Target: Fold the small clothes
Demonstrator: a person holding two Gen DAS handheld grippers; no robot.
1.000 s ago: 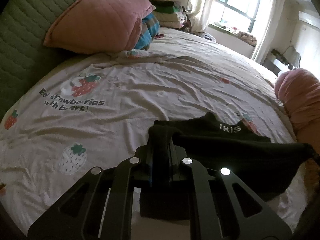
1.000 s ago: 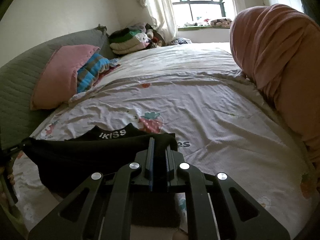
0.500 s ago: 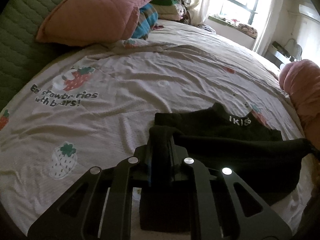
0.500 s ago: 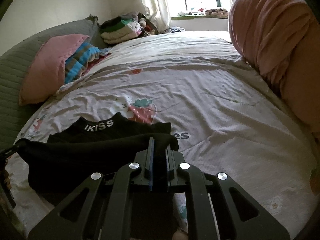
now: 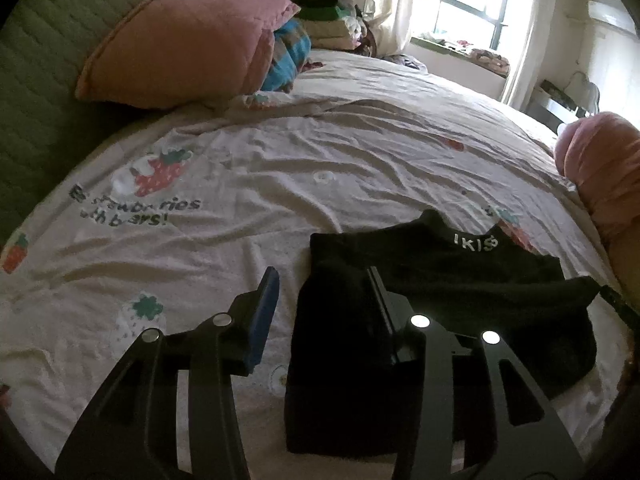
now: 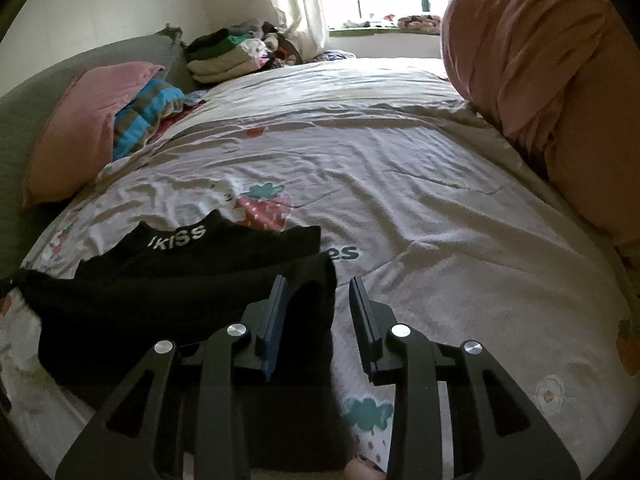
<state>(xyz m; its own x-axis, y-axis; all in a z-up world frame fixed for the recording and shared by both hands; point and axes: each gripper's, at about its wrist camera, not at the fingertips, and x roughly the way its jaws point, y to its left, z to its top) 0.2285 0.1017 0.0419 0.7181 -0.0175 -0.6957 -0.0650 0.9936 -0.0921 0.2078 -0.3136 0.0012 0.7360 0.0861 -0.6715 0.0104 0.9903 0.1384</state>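
Observation:
A small black garment [image 5: 440,280] with white "IKISS" lettering lies folded over on the strawberry-print sheet [image 5: 280,184]. Its front fold reaches toward both grippers. My left gripper [image 5: 323,276] is opening. The garment's left corner sits loose between the fingers, resting against the right finger [image 5: 380,304] and clear of the blue pad [image 5: 262,320]. In the right wrist view the same garment [image 6: 180,280] lies to the left. My right gripper [image 6: 317,282] is also opening, and the right corner sags between its fingers without being pinched.
A pink pillow [image 5: 192,36] leans on the green quilted headboard [image 5: 36,60], with a blue striped cloth [image 5: 288,52] beside it. Folded clothes [image 6: 224,56] are piled near the window. A rolled pink blanket [image 6: 540,60] bounds the bed's right side.
Both grippers were shut on the garment's front corners. Their jaws have now parted and let the cloth go, and the fold has settled lower onto the bed.

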